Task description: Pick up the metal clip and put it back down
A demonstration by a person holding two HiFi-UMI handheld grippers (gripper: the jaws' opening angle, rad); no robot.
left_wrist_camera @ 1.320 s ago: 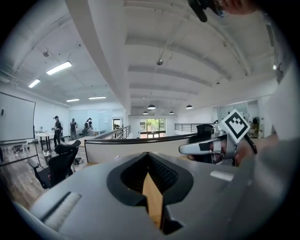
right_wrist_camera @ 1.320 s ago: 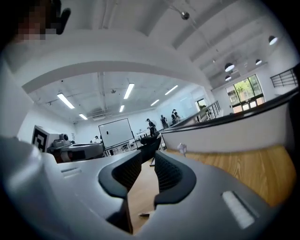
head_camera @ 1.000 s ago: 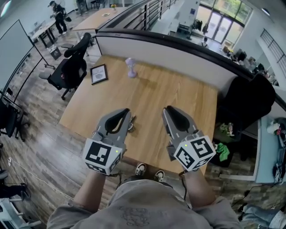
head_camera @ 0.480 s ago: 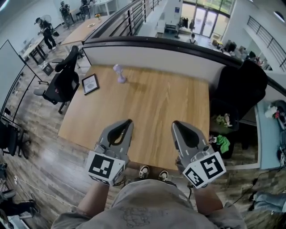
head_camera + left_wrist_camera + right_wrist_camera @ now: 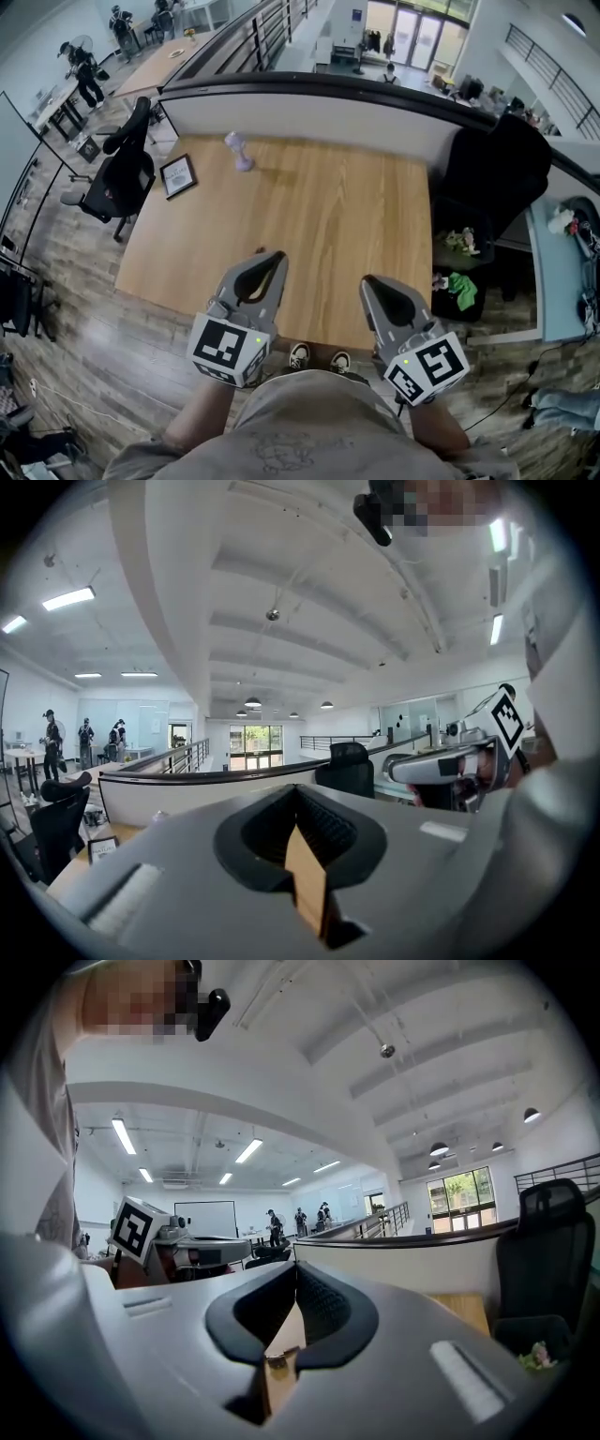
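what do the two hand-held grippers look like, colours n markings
The left hand-held gripper and right hand-held gripper are matching grey wedge-shaped shells with black ribbed lining inside the jaws. Each carries a white cube at the rear, the left cube and right cube, printed with black square markers and showing a small green light. The person wears a grey-beige top.

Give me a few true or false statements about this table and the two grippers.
The left gripper and right gripper are both shut. True.
A purple thing stands at the far left of the table. True.
The frame lies at the right edge. False: it lies at the left edge.
The left gripper touches the purple thing. False: it is over the near edge, well apart.
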